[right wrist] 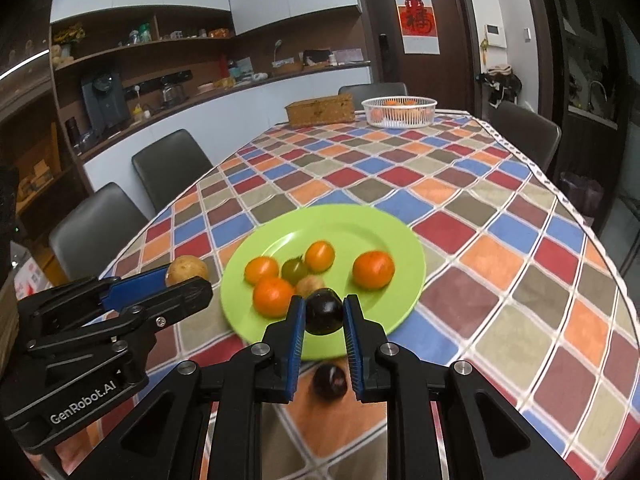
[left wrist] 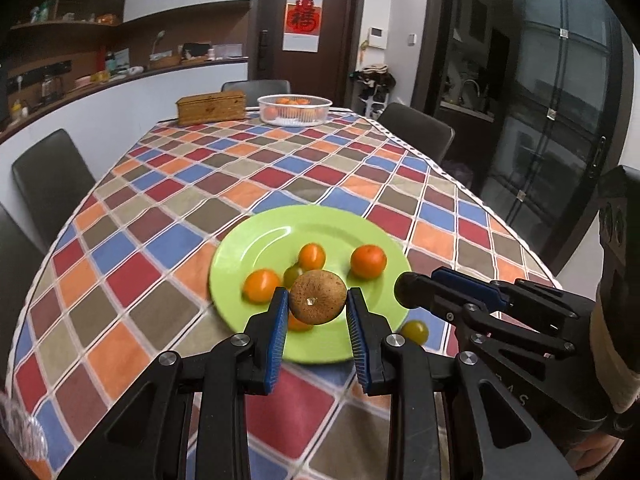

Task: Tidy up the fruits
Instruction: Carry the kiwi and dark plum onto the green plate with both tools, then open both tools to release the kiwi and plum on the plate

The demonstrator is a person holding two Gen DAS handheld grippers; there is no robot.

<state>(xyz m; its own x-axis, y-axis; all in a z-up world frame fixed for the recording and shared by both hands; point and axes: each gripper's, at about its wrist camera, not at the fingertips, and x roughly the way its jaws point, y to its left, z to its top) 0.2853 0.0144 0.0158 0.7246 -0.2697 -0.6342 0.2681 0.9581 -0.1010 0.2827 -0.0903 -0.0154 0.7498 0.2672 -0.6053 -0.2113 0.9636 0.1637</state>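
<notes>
Nearest the cameras, both grippers carry fruit toward the green plate (right wrist: pixel 400 236). The left gripper (left wrist: pixel 318 304) is clamped on a brown round fruit (left wrist: pixel 318 298), held above the plate's near rim. The right gripper (right wrist: pixel 323 312) is clamped on a dark plum (right wrist: pixel 324 311), also over the near rim. On the cloth just short of the plate lie a second dark plum (right wrist: pixel 329 376) and a yellow-green fruit (left wrist: pixel 415 331). On the plate sit several oranges and a green fruit (right wrist: pixel 295 271), clustered toward its near half.

To place well, each fruit should probably be lowered onto bare plate before the fingers part, since round fruit would likely roll if dropped. Far beyond the plate stands a white basket (right wrist: pixel 400 122) holding more oranges.
</notes>
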